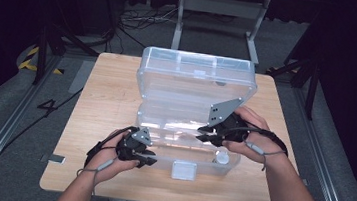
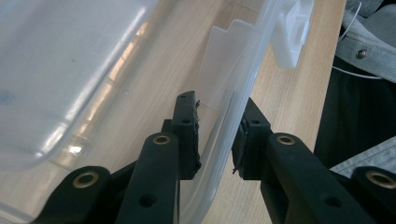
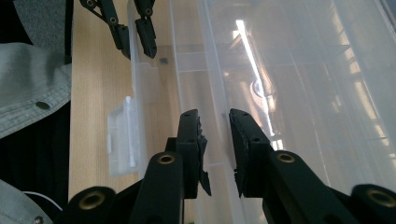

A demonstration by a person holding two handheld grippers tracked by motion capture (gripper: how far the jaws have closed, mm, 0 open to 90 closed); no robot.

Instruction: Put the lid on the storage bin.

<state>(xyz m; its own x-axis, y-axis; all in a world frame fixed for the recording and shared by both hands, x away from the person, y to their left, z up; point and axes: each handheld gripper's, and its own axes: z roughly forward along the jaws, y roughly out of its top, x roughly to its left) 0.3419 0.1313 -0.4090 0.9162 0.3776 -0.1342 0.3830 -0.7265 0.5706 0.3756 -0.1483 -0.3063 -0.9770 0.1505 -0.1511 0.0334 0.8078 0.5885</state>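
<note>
**2 grippers at an open clear plastic box**

A clear plastic box (image 1: 186, 151) sits on a wooden table (image 1: 101, 102) with its lid (image 1: 196, 82) swung up and standing behind the tray. A white latch (image 1: 183, 171) hangs on the front wall, on the person's side.

The left gripper (image 1: 143, 156) is at the front-left corner of the box. In the left gripper view its 2 jaws straddle the thin front wall (image 2: 233, 121), 1 jaw inside the tray and 1 outside. The outer pad lies against the wall; a small gap shows on the inner side, so I cannot tell whether the wall is truly pinched. The latch (image 2: 292, 32) lies farther along that wall, ahead of the jaws and to their right.

The right gripper (image 1: 208, 134) hovers over the tray's right half, just in front of the lid. In the right gripper view its jaws stand narrowly apart, with the tray's transparent inside (image 3: 280, 84) beyond them and nothing pressed between the pads. The front wall and the latch (image 3: 122, 135) run to the left of these jaws, and the left gripper (image 3: 135, 37) shows far ahead, at the wall's other end.

A small white round piece (image 1: 221, 158) lies in the tray just below the right gripper.
</note>
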